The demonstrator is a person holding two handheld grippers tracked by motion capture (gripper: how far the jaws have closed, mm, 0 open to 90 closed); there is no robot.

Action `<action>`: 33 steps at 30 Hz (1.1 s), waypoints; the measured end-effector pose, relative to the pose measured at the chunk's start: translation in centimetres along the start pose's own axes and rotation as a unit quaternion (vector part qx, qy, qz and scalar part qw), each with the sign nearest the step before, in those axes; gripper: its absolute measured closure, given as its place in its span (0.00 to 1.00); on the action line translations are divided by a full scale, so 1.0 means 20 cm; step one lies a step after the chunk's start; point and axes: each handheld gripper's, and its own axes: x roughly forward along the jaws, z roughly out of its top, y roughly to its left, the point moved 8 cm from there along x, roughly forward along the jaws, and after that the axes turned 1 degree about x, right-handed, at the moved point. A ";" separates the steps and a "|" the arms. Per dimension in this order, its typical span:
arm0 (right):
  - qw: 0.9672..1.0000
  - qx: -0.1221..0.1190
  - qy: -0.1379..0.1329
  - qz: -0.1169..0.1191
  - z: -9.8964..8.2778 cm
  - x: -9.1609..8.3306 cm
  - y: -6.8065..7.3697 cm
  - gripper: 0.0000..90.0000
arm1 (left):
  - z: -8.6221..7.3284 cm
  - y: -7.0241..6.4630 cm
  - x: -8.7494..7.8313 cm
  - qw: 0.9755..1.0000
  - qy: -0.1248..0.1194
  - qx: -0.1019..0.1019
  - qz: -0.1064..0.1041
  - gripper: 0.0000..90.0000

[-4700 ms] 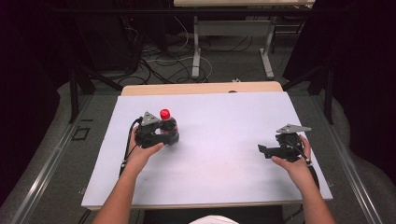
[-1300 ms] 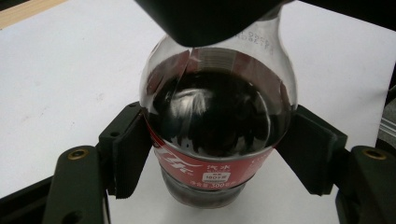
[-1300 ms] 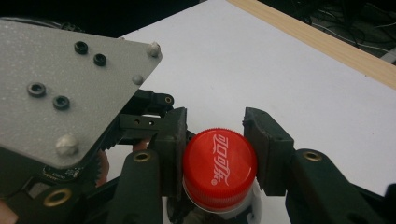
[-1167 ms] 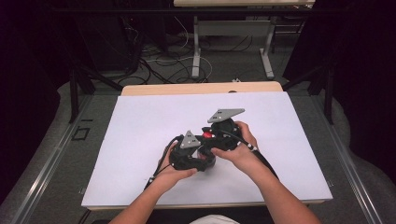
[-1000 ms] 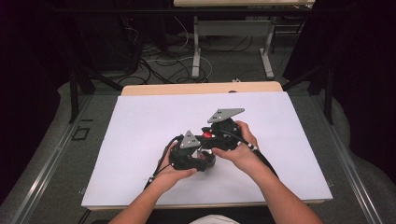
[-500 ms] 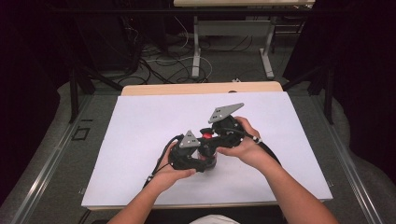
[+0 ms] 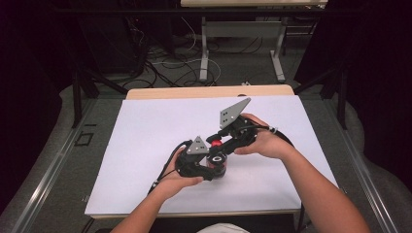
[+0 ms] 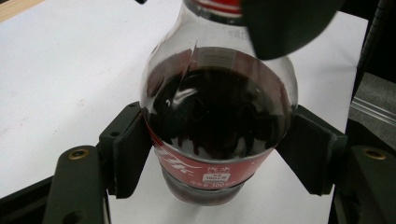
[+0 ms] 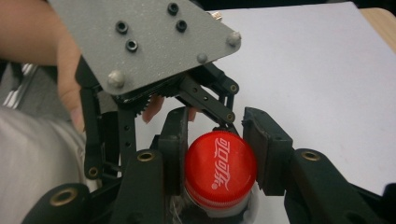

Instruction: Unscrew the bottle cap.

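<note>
A small cola bottle (image 8: 215,116) with dark drink and a red label stands near the middle of the white-covered table (image 7: 141,141). My left gripper (image 8: 219,154) is shut on its belly, a pad pressed against each side. In the high view the left gripper (image 7: 213,167) sits low around the bottle (image 7: 218,160). The bottle's red cap (image 9: 219,172) is clamped between the pads of my right gripper (image 9: 219,151). From above, the right gripper (image 7: 221,140) reaches in from the right onto the cap (image 7: 214,143).
The left gripper's grey three-cornered plate (image 9: 140,42) and a hand sit close behind the cap. A wooden table edge (image 7: 209,91) runs along the far side. Table legs and loose cables (image 7: 194,63) lie on the floor beyond.
Several seconds ago the hands were far apart, with the bottle at the left. They now meet at the centre. Over the last second the right hand has shifted right and its plate has tilted up.
</note>
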 end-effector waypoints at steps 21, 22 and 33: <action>0.975 0.120 -0.051 -0.182 0.03 -0.05 0.03 0.50 | -0.01 0.07 -0.02 0.999 -0.004 -0.036 0.033 0.34; 0.973 0.120 -0.052 -0.192 0.03 -0.04 0.03 0.51 | -0.01 0.07 -0.02 0.999 0.002 -0.037 0.032 0.34; 0.956 0.171 -0.034 -0.238 0.04 0.01 0.00 0.63 | -0.01 0.06 -0.01 0.999 0.005 -0.028 0.040 0.34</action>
